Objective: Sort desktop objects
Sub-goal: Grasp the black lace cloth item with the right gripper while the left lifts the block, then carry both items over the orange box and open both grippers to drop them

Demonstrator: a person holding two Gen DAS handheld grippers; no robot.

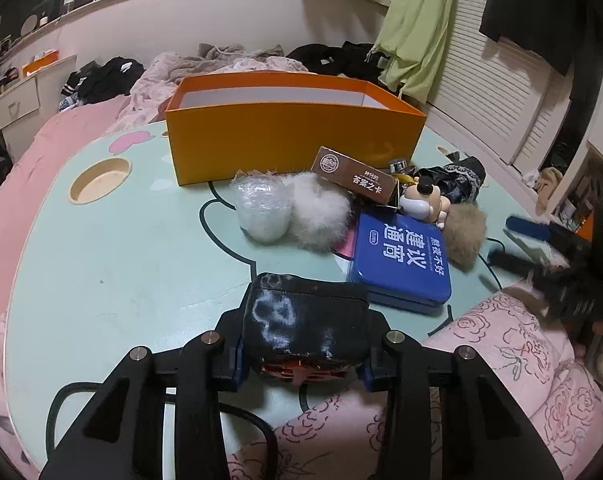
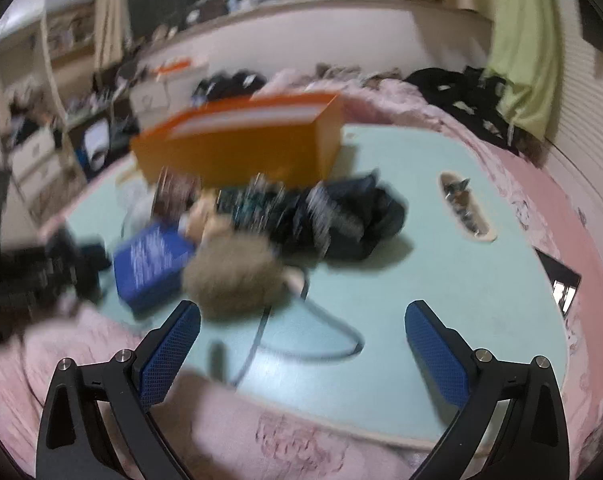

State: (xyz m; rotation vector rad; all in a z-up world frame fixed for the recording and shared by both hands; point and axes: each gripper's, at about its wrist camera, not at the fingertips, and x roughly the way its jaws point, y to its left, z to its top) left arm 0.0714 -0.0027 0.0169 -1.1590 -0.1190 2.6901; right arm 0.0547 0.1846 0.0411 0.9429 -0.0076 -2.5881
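Observation:
My left gripper (image 1: pixel 303 360) is shut on a worn black case (image 1: pixel 305 316), which its blue pads pinch from both sides just above the mint table (image 1: pixel 121 260). Ahead stands an open orange box (image 1: pixel 293 144), its inside hidden. In front of the box lie a clear plastic bundle (image 1: pixel 263 208), a white fluffy ball (image 1: pixel 321 212), a brown card box (image 1: pixel 357 180), a dog figurine (image 1: pixel 421 200), a blue tin (image 1: pixel 401 260) and a tan pompom (image 1: pixel 465 232). My right gripper (image 2: pixel 303 312) is open and empty over the table's near edge, with the tan pompom (image 2: pixel 233 276) just beyond its left finger; this view is blurred.
A black folded cloth (image 2: pixel 341 216) lies behind the pompom. A black cable (image 2: pixel 301 344) loops across the near table. The table has a round recess (image 1: pixel 101 180) and an oval slot (image 2: pixel 465 208). A phone (image 2: pixel 561 280) lies on the pink bedding at right.

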